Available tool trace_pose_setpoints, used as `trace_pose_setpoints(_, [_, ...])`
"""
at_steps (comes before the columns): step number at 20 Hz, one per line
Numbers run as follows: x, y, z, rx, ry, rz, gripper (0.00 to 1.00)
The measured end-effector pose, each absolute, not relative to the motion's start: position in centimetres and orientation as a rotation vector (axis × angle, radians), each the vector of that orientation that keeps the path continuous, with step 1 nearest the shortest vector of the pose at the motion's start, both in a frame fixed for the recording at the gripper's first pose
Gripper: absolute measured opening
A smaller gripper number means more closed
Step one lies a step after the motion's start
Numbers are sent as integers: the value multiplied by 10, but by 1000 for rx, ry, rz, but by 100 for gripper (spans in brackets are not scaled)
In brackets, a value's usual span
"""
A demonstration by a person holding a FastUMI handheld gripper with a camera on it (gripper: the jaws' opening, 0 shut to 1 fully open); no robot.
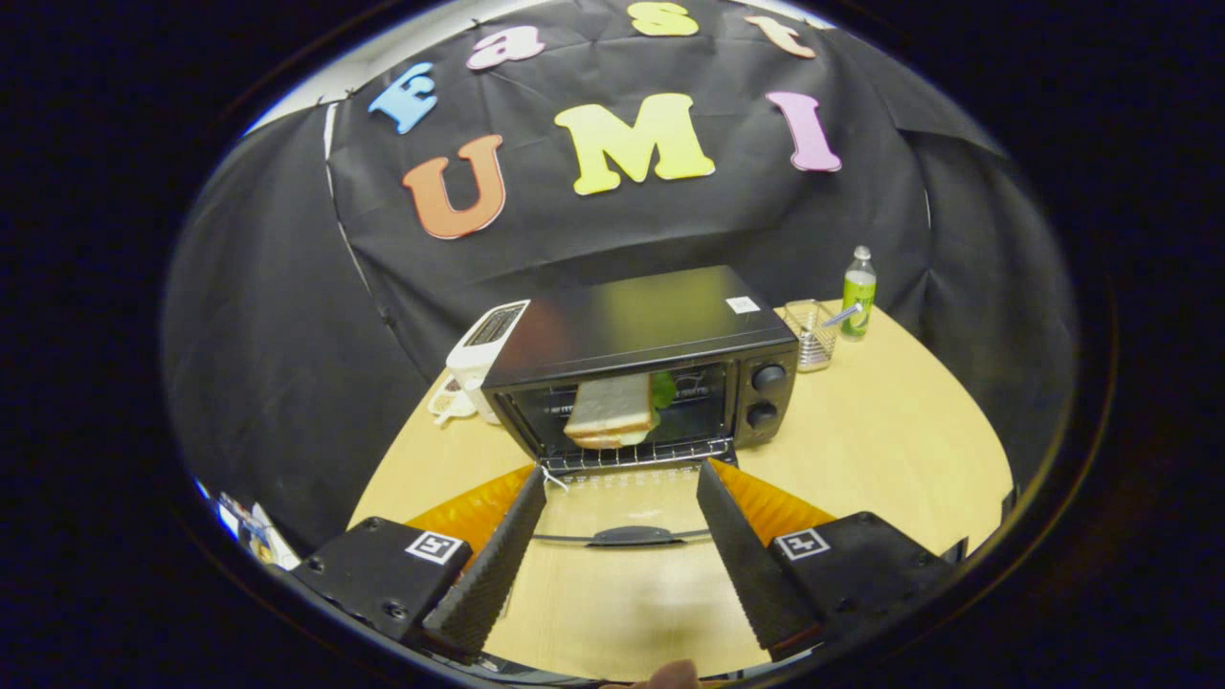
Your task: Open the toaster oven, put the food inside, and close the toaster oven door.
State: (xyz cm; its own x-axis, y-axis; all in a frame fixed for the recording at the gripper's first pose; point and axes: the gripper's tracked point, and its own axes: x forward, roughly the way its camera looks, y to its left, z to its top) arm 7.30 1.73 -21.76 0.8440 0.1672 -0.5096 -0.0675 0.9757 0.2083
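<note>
Black-bodied toaster oven (639, 359) stands on the wooden table (880, 440) and serves as the reference point. Its glass door (622, 512) is folded fully down toward the gripper, lying flat, with the dark door handle (632, 536) at its near edge. Inside the oven cavity, a sandwich (611, 411) of sliced bread rests on the wire rack (636, 455), with a green leaf (662, 389) showing at its right side. Two control knobs (768, 376) sit on the oven's right front panel. The gripper (622, 478) is released: its fingers are spread wide apart, grasping nothing, with the lowered door and handle between them. Left of the oven stands a white toaster (483, 349). Right of the oven stand a wire basket (813, 333) and a green bottle (858, 292).
</note>
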Motion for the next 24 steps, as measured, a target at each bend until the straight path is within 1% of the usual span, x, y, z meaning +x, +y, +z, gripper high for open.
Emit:
trace_pose_setpoints(3, [53,19,-241,155,576,129,100])
trace_pose_setpoints(7, [34,25,-289,126,649,132,100])
trace_pose_setpoints(12, [39,26,-371,104,759,96,100])
trace_pose_setpoints(16, [47,31,-419,97,806,78,100])
trace_pose_setpoints(20, [64,37,-447,74,813,65,100])
trace_pose_setpoints(24, [86,34,-449,70,811,25,100])
